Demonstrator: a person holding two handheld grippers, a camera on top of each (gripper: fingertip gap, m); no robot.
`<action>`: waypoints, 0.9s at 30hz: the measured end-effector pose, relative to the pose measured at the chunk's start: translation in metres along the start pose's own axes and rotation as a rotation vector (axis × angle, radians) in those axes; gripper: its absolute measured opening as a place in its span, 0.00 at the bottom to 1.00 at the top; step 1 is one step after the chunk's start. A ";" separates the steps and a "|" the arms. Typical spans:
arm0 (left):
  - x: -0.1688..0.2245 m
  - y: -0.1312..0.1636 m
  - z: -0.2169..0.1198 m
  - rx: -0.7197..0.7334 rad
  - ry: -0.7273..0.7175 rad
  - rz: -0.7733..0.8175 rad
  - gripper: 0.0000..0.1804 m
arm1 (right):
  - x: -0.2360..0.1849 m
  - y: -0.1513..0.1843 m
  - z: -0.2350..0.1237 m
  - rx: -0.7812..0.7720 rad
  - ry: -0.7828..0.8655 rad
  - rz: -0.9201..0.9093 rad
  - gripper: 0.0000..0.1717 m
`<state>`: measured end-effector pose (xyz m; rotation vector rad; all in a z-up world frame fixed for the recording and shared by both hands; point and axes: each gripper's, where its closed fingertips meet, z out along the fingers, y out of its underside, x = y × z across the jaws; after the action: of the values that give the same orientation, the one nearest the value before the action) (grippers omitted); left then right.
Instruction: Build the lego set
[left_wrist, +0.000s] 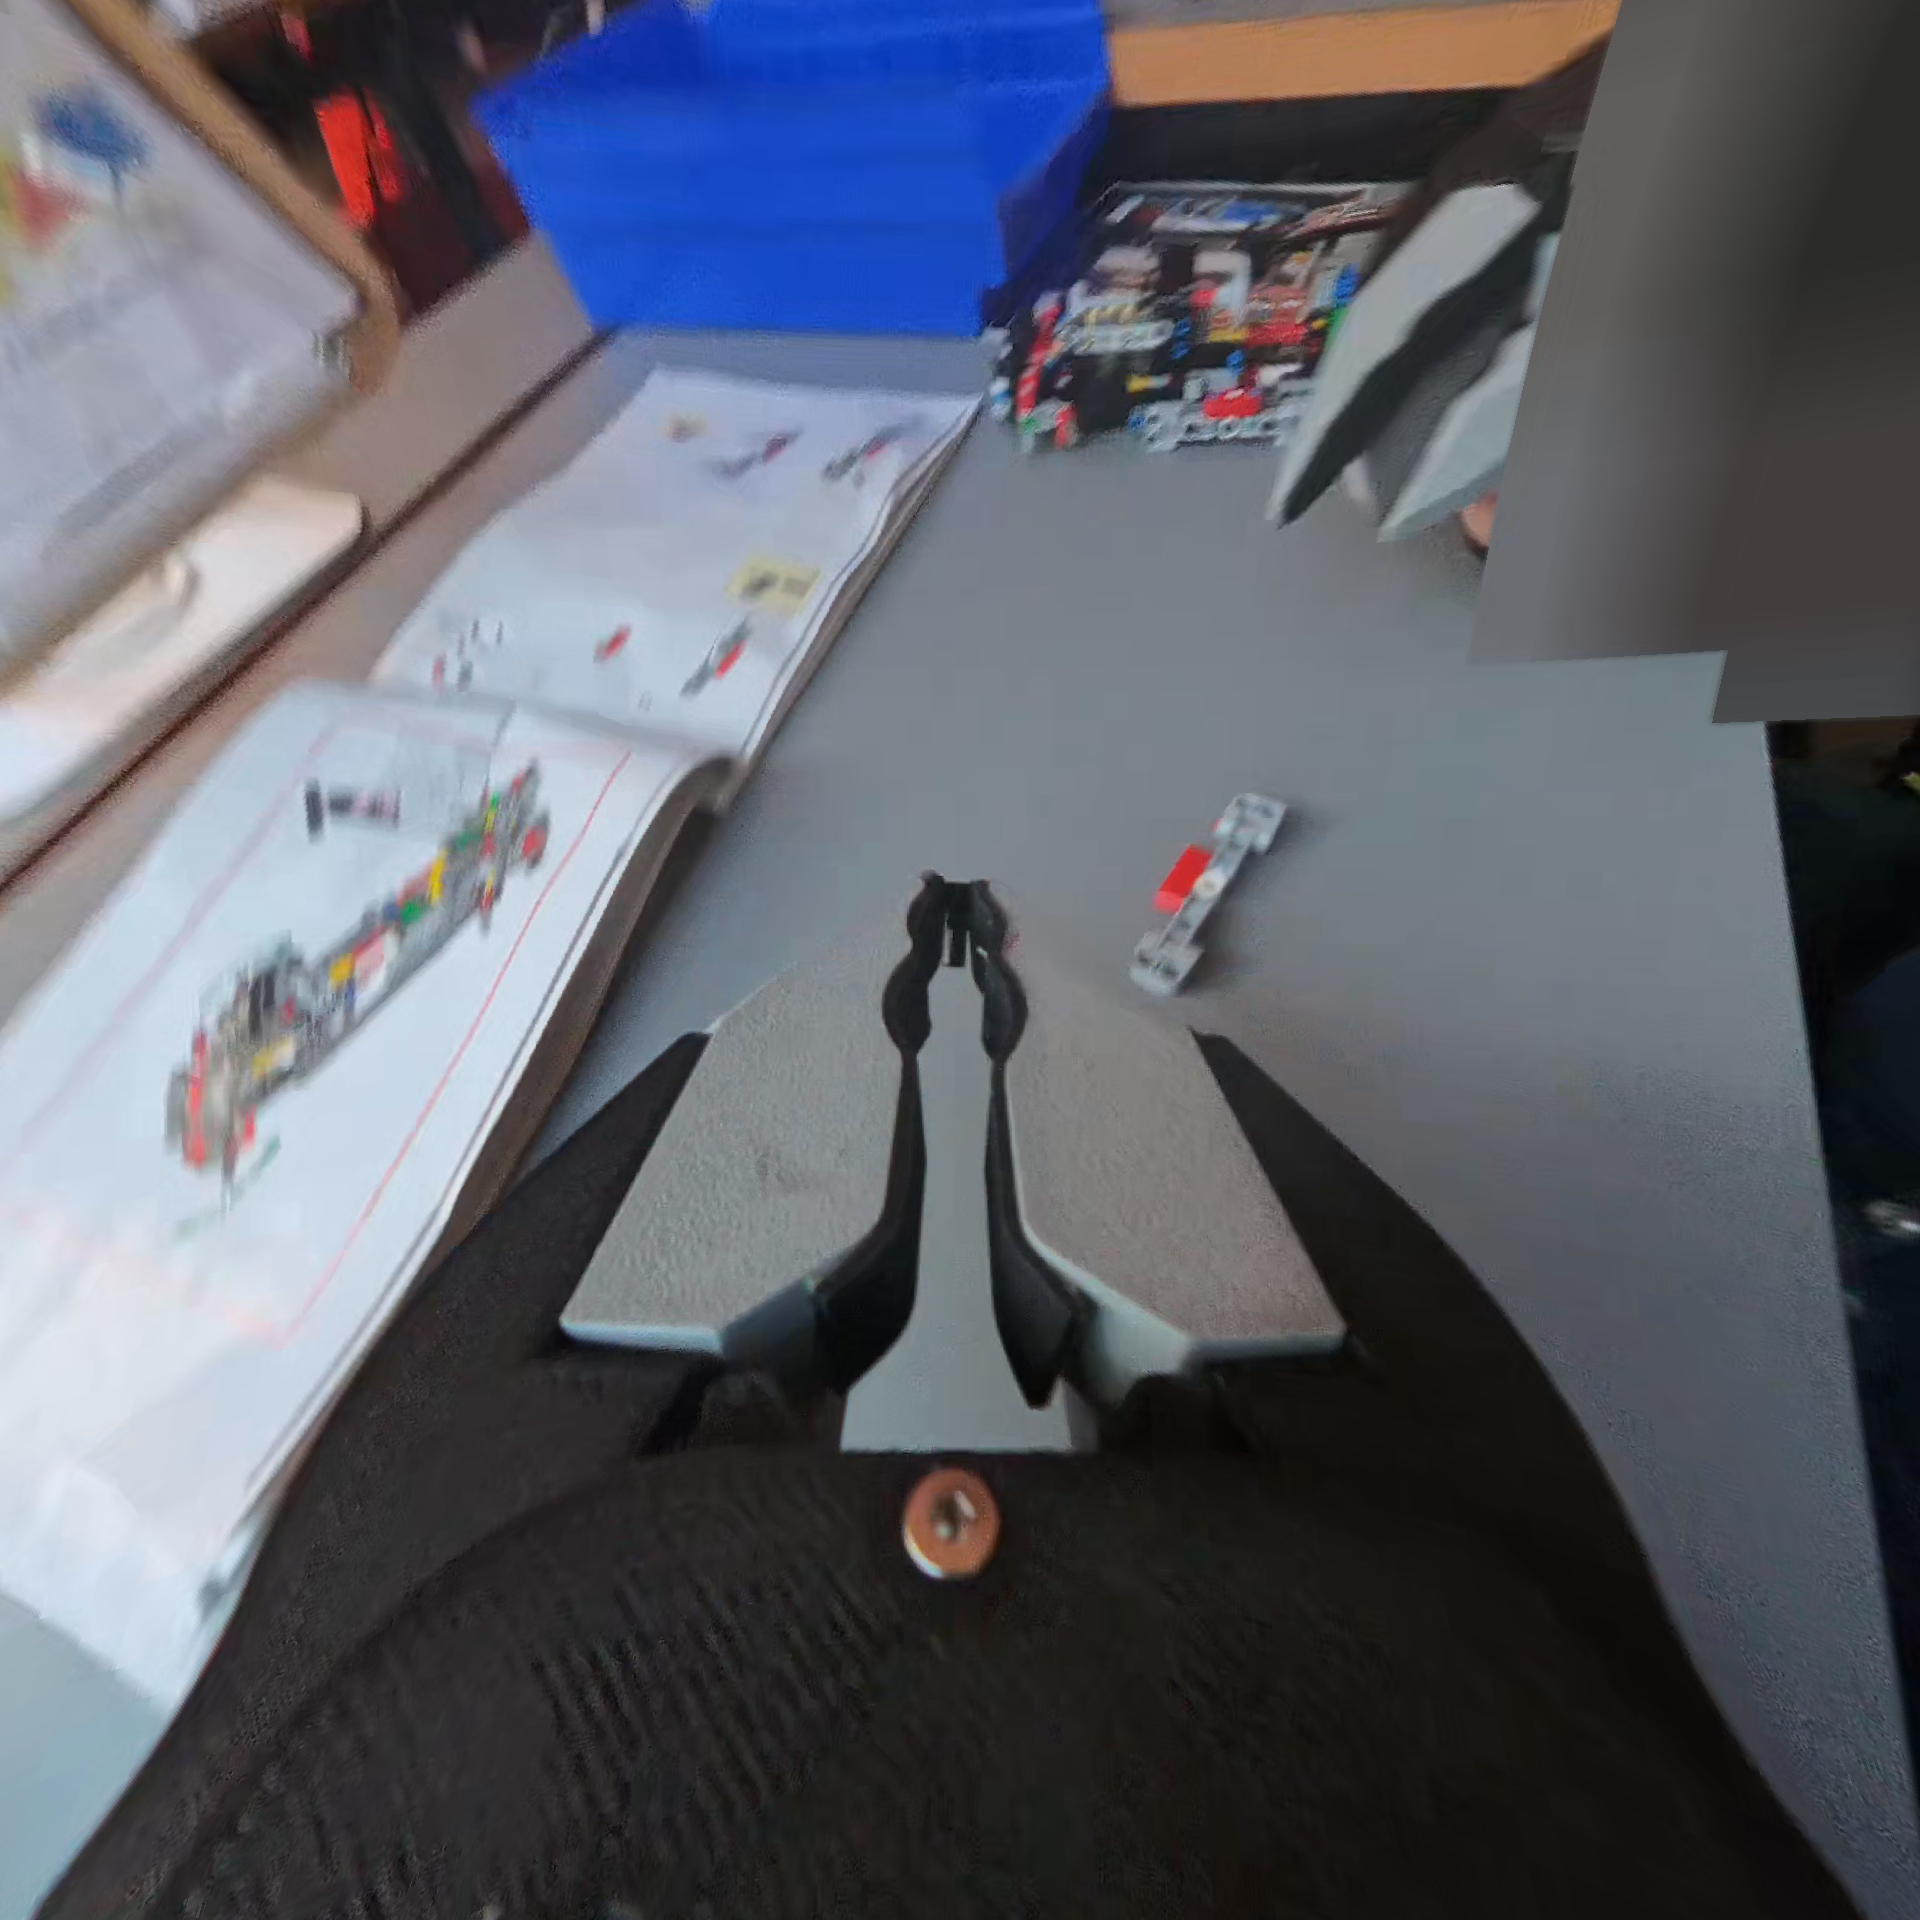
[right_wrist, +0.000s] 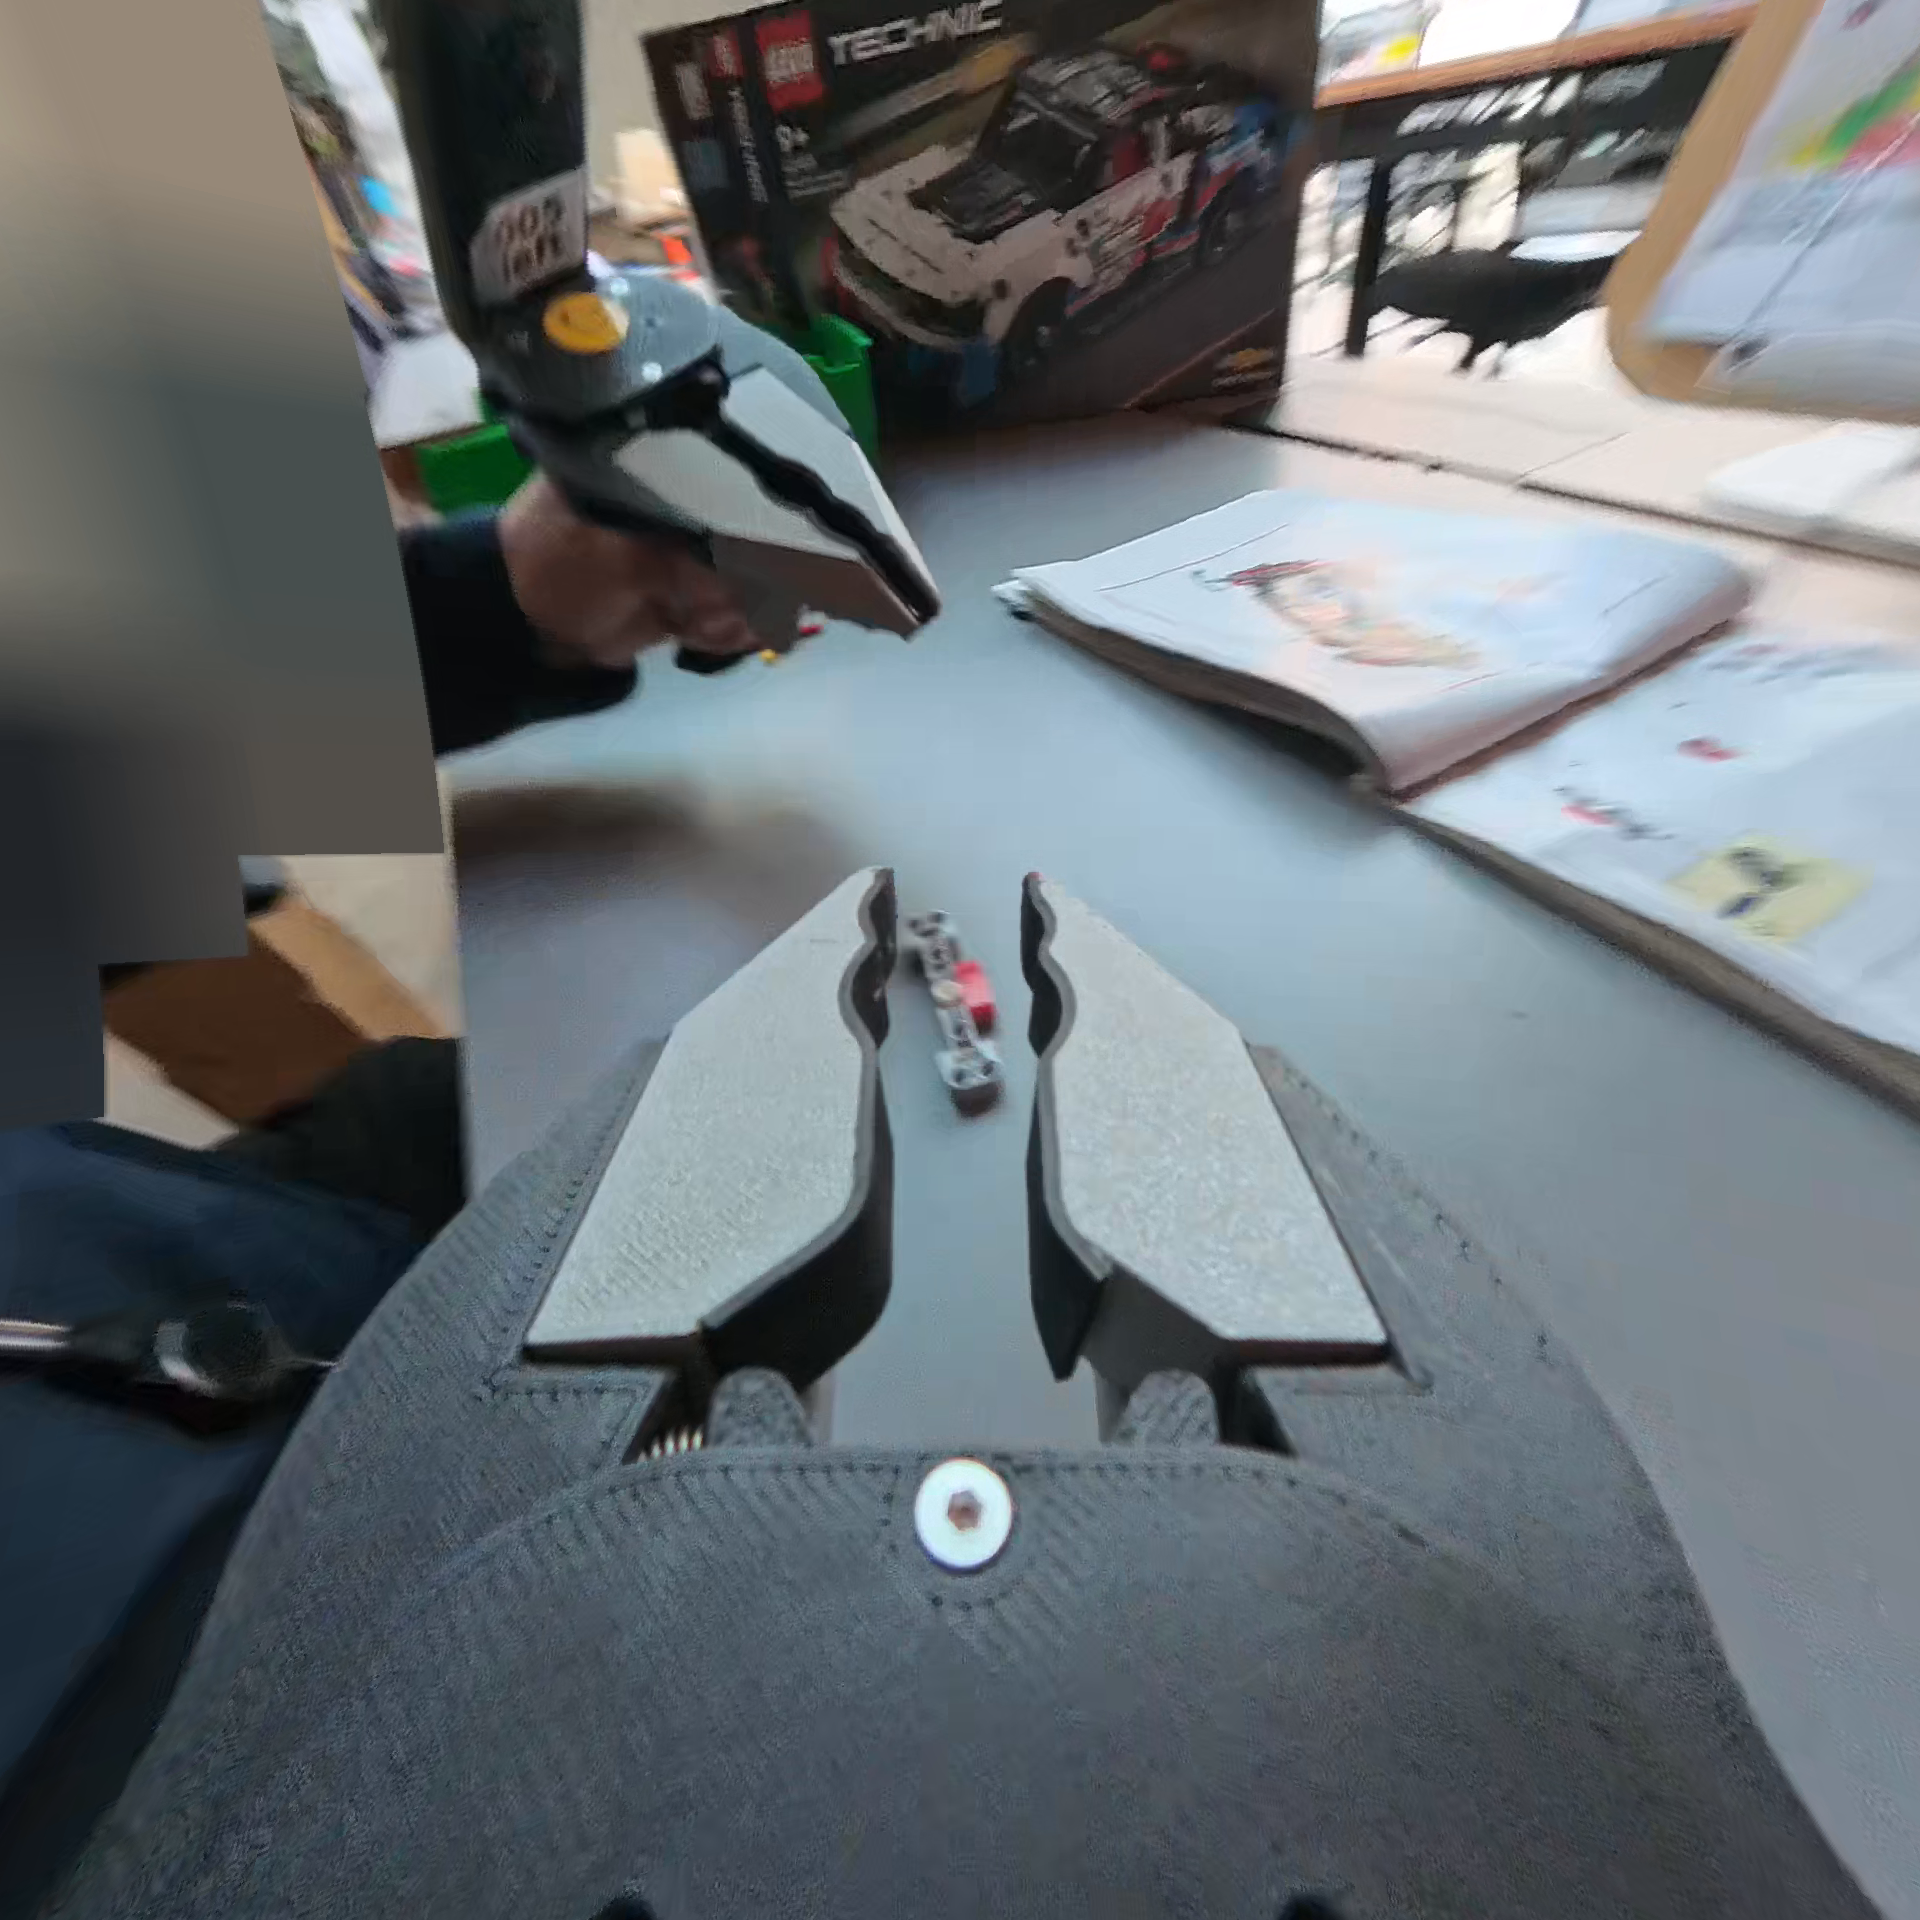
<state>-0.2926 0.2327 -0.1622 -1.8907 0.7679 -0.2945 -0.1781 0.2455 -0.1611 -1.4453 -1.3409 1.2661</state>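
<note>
My left gripper (left_wrist: 956, 904) is shut on a small black pin (left_wrist: 953, 930) held at its fingertips above the grey table (left_wrist: 1143, 644). It also shows in the right wrist view (right_wrist: 914, 618), raised at the far left with its jaws closed. A grey beam assembly with a red piece (left_wrist: 1210, 894) lies flat on the table to its right. In the right wrist view that assembly (right_wrist: 956, 1008) lies between the fingers of my right gripper (right_wrist: 958, 894). The right gripper is open, with a gap on each side of the assembly. My right gripper also shows far off in the left wrist view (left_wrist: 1340, 488).
An open instruction booklet (left_wrist: 675, 561) lies on the left, and shows on the right in the right wrist view (right_wrist: 1403, 623). A blue bin (left_wrist: 810, 166) and a pile of loose parts (left_wrist: 1174, 322) stand at the back. The set's box (right_wrist: 987, 208) and a green bin (right_wrist: 468, 457) stand behind. Across from one pair of fingers to the other is roughly 12 cm.
</note>
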 end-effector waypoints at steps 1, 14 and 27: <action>0.017 -0.010 0.008 0.026 -0.004 0.070 0.01 | -0.006 -0.003 0.006 -0.009 -0.063 0.056 0.10; 0.089 -0.064 0.047 0.194 -0.084 0.395 0.01 | -0.011 -0.003 0.007 0.018 -0.281 0.416 0.07; 0.046 -0.117 0.012 0.896 0.418 -0.858 0.01 | -0.009 -0.057 -0.001 0.270 0.002 -0.026 0.15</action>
<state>-0.2064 0.2437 -0.0700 -1.1790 -0.0267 -1.3500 -0.1891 0.2446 -0.1040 -1.2368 -1.1339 1.3704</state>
